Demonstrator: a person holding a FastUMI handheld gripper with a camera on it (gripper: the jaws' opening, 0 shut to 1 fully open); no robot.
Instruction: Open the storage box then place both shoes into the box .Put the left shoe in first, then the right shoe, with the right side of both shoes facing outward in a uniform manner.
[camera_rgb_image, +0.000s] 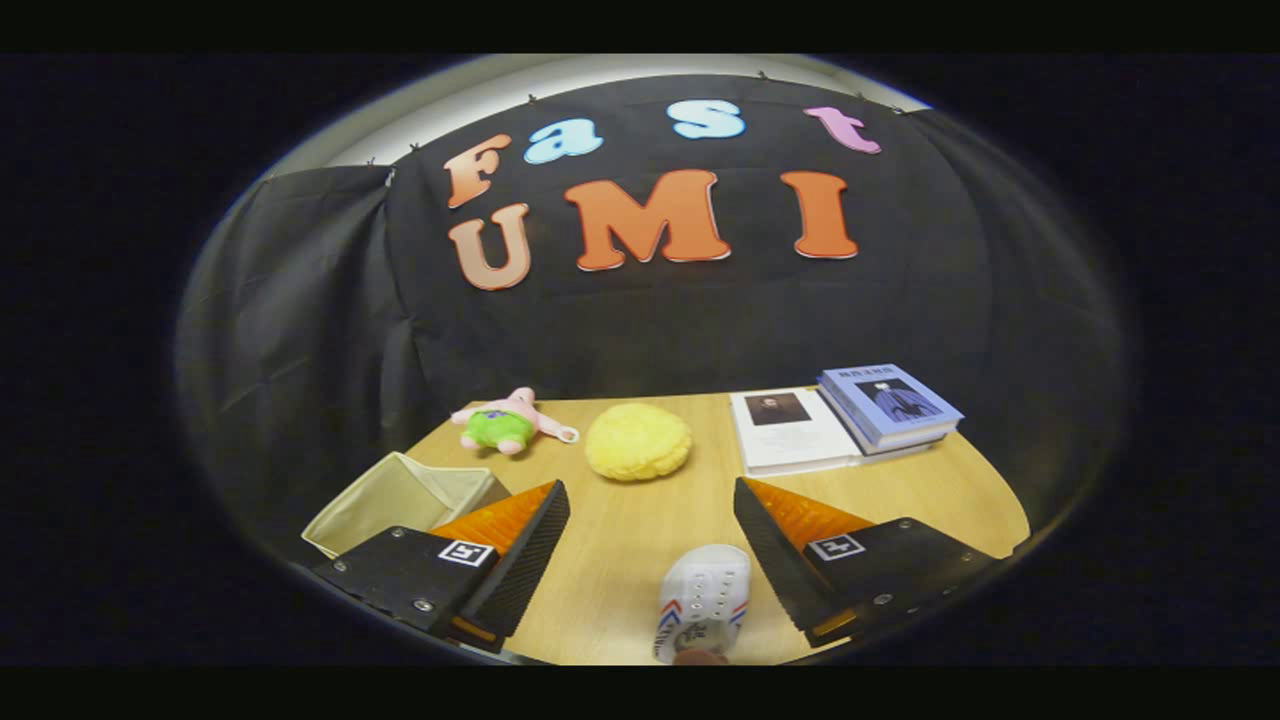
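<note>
My gripper (650, 505) stands open above the wooden table (930, 490), its two fingers spread wide with nothing pressed between them. A white shoe (703, 600) with red and blue side stripes lies on the table between the fingers, closer to the right one, its toe pointing away from me. The cream fabric storage box (395, 497) sits by the left finger, partly hidden behind it, with its top open and its inside bare as far as it shows.
Beyond the fingers lie a pink and green plush toy (510, 422), a yellow fluffy ball (638, 441), and books (840, 420) stacked at the far right. Black cloth walls close the booth behind and to the left.
</note>
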